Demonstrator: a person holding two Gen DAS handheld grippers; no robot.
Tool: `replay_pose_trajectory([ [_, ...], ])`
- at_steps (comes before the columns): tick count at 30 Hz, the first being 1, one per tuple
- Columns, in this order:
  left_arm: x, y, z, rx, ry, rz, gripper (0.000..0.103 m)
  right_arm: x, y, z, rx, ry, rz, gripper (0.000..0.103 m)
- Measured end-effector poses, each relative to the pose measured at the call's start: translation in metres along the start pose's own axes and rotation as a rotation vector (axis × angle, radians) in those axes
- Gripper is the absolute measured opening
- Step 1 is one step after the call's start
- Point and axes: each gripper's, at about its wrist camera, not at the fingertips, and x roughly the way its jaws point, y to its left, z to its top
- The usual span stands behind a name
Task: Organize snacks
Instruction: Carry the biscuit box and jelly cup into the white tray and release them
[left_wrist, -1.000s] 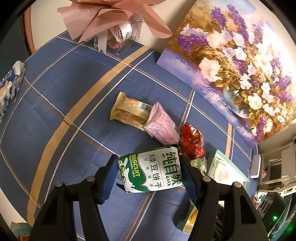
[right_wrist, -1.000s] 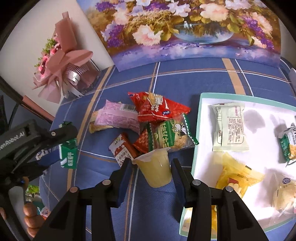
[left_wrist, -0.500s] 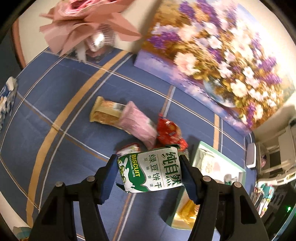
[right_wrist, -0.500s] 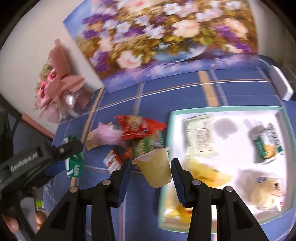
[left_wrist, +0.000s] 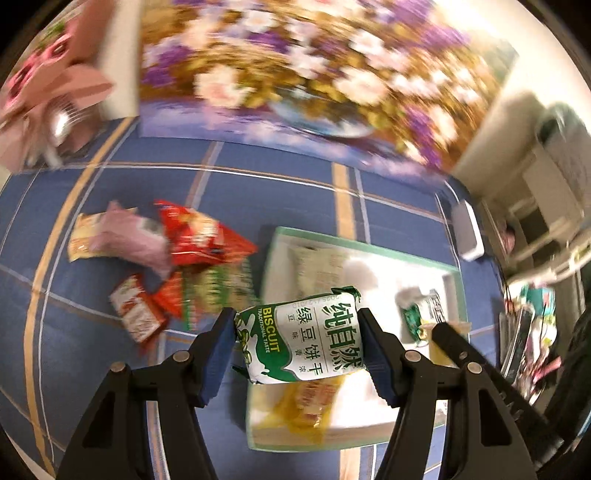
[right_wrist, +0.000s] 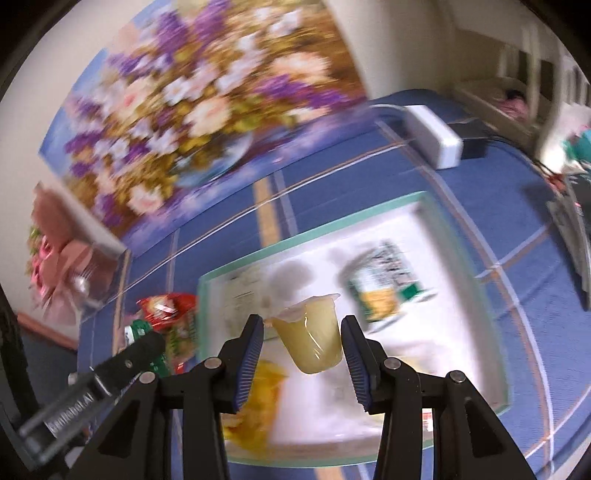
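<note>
Home room, blue plaid tablecloth (left_wrist: 280, 192), flower painting (left_wrist: 314, 74) against the wall, pink bouquet (left_wrist: 48, 88)

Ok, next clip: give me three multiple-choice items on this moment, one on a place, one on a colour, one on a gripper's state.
1. Where does the jelly cup sit?
A. on the cloth
B. between the right gripper's fingers, above the tray
C. beside the painting

2. What colours is the biscuit pack?
A. green and white
B. red
C. pink

3. What is the left gripper doing?
A. open and empty
B. shut on a red packet
C. shut on the biscuit pack

Answers: 1 B, the tray's white floor shows behind the held cup. 2 A, white front with green print. 3 C, both pads press the pack's ends.
</note>
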Motion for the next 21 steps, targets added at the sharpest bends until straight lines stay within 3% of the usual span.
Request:
replay_pose_trajectory([
  [6, 0.025, -0.041, -0.009, 0.103, 0.038, -0.005, 0.067, -0.001, -0.027, 0.0, 0.05, 0.002, -0.012, 0.047],
  [13, 0.037, -0.053, -0.013, 0.148, 0.039, -0.003, 0.067, 0.007, -0.038, -0.002, 0.067, 0.038, -0.028, 0.047],
  [19, 0.041, -0.048, -0.011, 0.126, 0.037, -0.01, 0.068, 0.012, -0.036, -0.004, 0.067, 0.063, -0.027, 0.047],
  [21, 0.039, -0.045, -0.01, 0.111, 0.027, -0.006, 0.074, 0.012, -0.036, -0.004, 0.069, 0.065, -0.028, 0.047],
])
